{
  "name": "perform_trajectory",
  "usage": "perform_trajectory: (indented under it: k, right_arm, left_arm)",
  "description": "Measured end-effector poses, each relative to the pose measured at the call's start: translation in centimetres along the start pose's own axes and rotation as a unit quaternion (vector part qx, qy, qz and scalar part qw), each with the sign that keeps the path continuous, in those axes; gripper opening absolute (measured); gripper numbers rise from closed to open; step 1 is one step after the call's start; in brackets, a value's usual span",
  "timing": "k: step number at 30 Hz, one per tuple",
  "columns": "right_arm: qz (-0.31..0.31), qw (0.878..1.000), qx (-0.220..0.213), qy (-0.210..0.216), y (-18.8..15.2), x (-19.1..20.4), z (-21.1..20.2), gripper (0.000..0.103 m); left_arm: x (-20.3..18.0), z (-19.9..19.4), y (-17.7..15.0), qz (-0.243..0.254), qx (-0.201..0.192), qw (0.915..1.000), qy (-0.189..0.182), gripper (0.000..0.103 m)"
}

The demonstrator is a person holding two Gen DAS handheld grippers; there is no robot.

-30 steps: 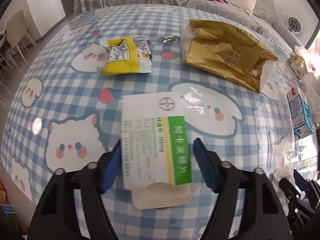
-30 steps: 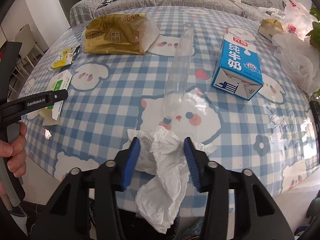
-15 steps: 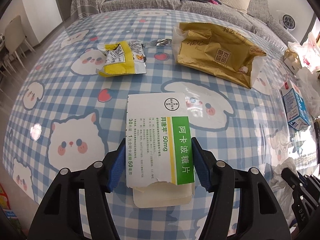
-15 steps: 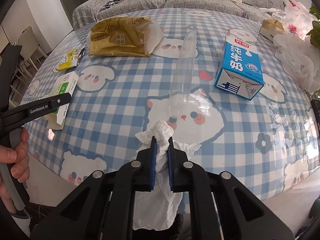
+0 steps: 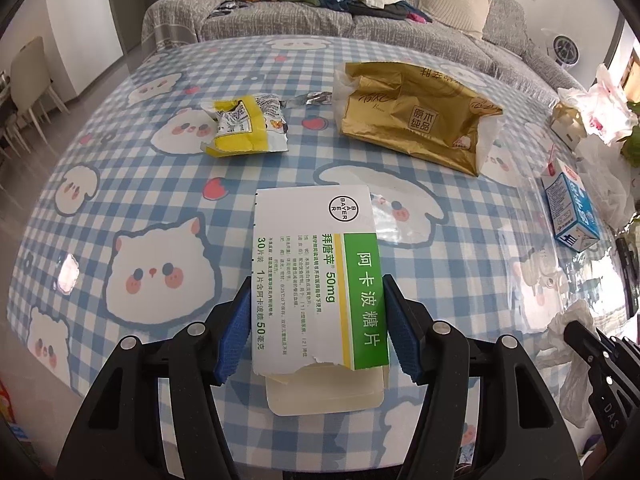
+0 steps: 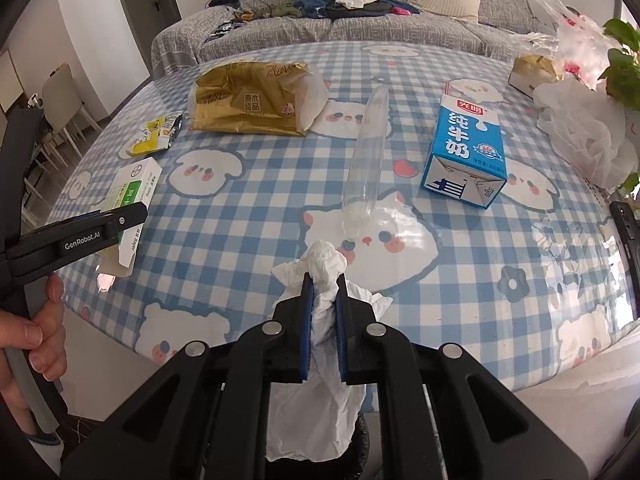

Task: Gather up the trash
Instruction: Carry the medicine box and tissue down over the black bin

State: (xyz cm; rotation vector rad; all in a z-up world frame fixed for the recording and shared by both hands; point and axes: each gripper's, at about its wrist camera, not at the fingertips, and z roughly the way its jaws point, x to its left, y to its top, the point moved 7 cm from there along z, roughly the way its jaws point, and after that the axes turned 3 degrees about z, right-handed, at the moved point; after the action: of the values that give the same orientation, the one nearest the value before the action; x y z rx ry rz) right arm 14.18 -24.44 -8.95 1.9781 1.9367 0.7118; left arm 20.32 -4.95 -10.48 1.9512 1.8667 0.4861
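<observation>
My left gripper [image 5: 316,312] is shut on a white and green medicine box [image 5: 316,272], with both blue pads pressed on its sides near the table's front edge; the box also shows in the right wrist view [image 6: 132,196]. My right gripper [image 6: 323,300] is shut on a crumpled white tissue [image 6: 324,264], which hangs down below the jaws at the table's edge. On the table [image 6: 240,208] lie a gold bag [image 5: 412,116], a torn yellow wrapper [image 5: 244,128], a blue milk carton [image 6: 464,152] and a clear plastic tube [image 6: 366,164].
A white plastic bag [image 6: 584,132] and a small box [image 6: 534,70] sit at the table's right side by a plant. A grey sofa [image 6: 360,12] with clothes stands behind the table. Chairs [image 5: 28,92] stand at the left.
My left gripper has closed onto the medicine box. My right gripper has closed onto the tissue and holds it pinched.
</observation>
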Motion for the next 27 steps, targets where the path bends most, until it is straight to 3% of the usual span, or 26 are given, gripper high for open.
perform_trajectory:
  k: [18,27]
  right_arm:
    - [-0.006,1.000,-0.028,0.005,-4.6,0.7,-5.0,0.009]
    - [-0.006,0.999,-0.049,0.009,-4.9,1.1,-6.7,0.009]
  left_arm:
    - [-0.2,-4.1,-5.0,0.003,-0.012,0.9999,-0.009,0.060]
    - [-0.1,-6.1,-8.0,0.004,-0.020,0.9997,-0.015,0.060]
